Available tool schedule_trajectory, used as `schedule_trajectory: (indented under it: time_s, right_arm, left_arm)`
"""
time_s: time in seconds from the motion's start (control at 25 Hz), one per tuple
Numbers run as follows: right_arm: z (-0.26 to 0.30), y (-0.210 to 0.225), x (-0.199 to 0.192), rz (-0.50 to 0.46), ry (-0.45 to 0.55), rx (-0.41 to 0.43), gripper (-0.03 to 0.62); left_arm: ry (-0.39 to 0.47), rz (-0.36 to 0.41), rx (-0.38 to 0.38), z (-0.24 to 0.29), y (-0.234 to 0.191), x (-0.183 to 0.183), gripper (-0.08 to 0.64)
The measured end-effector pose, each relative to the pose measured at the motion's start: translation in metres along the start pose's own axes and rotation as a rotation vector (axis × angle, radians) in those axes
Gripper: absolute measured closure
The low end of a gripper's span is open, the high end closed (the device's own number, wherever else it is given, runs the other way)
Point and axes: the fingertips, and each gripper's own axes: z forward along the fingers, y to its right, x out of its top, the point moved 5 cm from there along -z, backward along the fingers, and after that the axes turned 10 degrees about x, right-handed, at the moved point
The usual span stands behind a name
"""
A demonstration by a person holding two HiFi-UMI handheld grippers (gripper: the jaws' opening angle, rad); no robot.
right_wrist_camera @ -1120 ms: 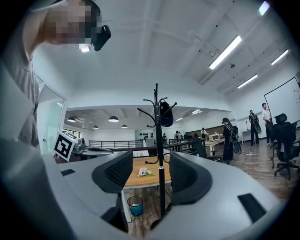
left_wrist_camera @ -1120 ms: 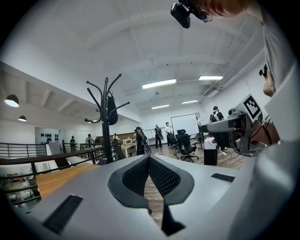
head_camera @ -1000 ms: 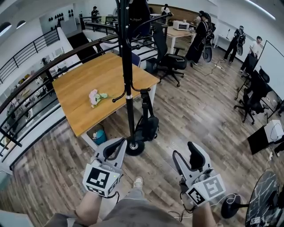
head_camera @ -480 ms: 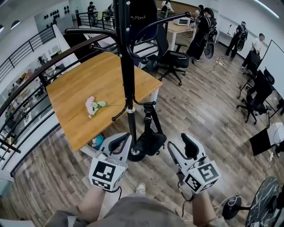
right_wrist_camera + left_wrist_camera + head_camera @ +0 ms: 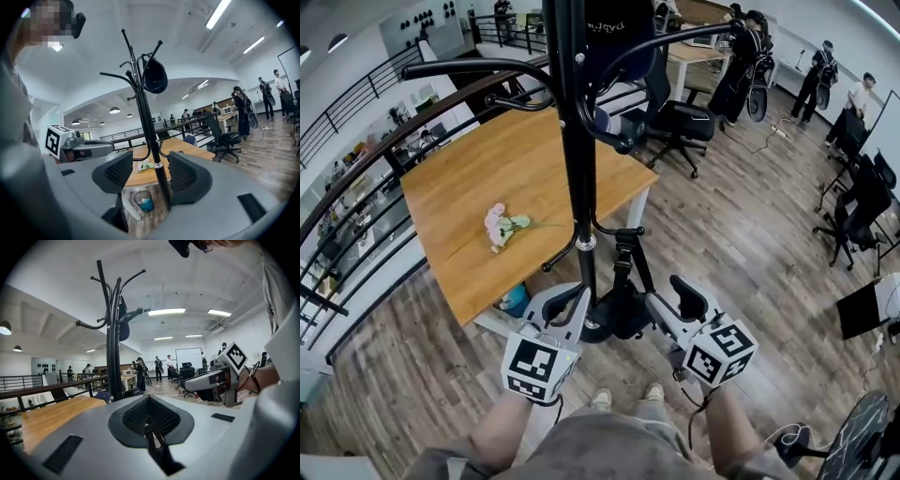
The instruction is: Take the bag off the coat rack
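Wood-plank floor (image 5: 750,244); wooden table (image 5: 459,197); black railing (image 5: 366,173); office chair (image 5: 680,122); ceiling strip lights (image 5: 166,311).

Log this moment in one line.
left gripper shut, empty | right gripper open, near bag | bag hangs low on coat rack | not grasped

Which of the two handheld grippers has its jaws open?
The right gripper: its jaws stand apart, framing the pole of the coat rack. The left gripper has its jaws closed together, with nothing between them.
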Motion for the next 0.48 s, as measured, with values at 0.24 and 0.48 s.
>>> schedule_trajectory:
  time_s: [0.24,0.48]
  right_arm:
    - [0.035,0.031,-0.008,0.003,-0.067,0.093,0.35]
    - [0.065,0.063,-0.025,-0.009,-0.182,0.198,0.35]
  left_arm:
    - [-0.038,-0.027,0.101,0.02,-0.007,-0.006,0.543]
    - [-0.053,-0.088,0.223,0.035,-0.009,-0.007,0.543]
